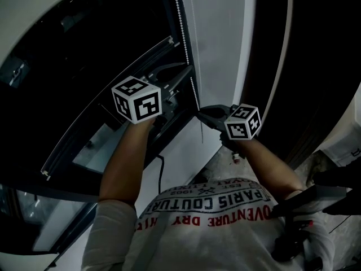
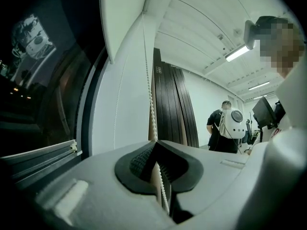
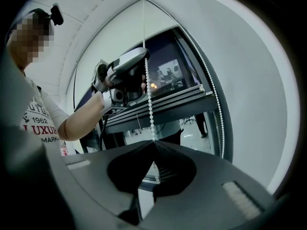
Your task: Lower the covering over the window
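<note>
Gripping, left: the left gripper [image 2: 156, 143] is closed, with its ribbed pads [image 2: 139, 162] pressed on the bead chain [image 2: 153, 115]. The chain is seen entering at the jaw tips and running down between the pads.
Gripping, right: the right gripper [image 3: 153, 143] is closed on the same strand, which is seen dropping straight into the point where the jaws meet.
Relative position: the left gripper is held higher on the strand than the right gripper, and the two are kept apart.
Chain: a white beaded loop is hung beside the window [image 3: 192, 128]. One strand is gripped; the second strand [image 3: 218, 115] is left free, close to the frame edge.
Covering: the covering [image 3: 163, 56] is seen as a dark sheet over the upper part of the window. Its bottom rail [image 3: 168, 107] is positioned about level with the left gripper.
Uncovered pane: below the rail the glass is exposed and room reflections are shown in it.
Surroundings: a person with a white backpack [image 2: 231, 124] is seen well back in the room. Dark panels [image 2: 175, 104] are stood against the wall.
</note>
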`<state>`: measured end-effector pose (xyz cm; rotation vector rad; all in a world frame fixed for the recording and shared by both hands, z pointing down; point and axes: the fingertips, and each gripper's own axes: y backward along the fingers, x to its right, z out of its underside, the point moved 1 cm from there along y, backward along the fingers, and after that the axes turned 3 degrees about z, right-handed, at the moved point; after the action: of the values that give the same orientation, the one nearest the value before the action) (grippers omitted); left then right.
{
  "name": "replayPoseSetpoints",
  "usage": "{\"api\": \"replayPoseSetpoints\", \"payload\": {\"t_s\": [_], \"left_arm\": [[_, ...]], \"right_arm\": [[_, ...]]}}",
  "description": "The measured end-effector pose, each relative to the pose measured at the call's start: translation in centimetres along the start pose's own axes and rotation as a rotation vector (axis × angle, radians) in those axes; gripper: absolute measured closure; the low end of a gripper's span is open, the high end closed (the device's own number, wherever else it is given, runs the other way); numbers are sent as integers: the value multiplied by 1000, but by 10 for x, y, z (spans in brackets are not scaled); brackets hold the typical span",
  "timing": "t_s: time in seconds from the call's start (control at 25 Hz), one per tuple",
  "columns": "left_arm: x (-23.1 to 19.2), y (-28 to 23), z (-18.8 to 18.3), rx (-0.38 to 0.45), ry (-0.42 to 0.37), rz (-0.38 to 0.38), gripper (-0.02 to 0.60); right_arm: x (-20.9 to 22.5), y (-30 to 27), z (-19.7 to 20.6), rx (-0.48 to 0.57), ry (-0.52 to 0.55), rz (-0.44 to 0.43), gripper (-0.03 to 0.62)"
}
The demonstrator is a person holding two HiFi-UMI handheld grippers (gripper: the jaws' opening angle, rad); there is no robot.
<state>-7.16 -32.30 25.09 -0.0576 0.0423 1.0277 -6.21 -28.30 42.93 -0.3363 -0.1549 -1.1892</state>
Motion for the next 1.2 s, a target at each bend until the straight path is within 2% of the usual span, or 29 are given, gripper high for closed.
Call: {"api": "replayPoseSetpoints", "payload": {"t_s": [0.2,0.32,0.44,0.6,0.8,1.2], "left_arm": [[2,2,6,-4,-2,-6,577],[4,0,27,-43,1,-8,577],[2,1,42,-38,34,-14,577],[3,-1,74,-98,35,-29,577],[3,5,113,-121,74,-50,577],[6,13,169,-154,142,-60,575]], "right_arm": [[-3,-2,7,-27,-1,-7,586],[-3,-4,27,-73,-7,-6,586],[-2,-3,40,-77,-65,-13,586],[-3,-6,69,-163,-64,-6,586],[0,-5,108,-227,-117,8,586],[-10,-6,159,-342,-114,-6,586]]}}
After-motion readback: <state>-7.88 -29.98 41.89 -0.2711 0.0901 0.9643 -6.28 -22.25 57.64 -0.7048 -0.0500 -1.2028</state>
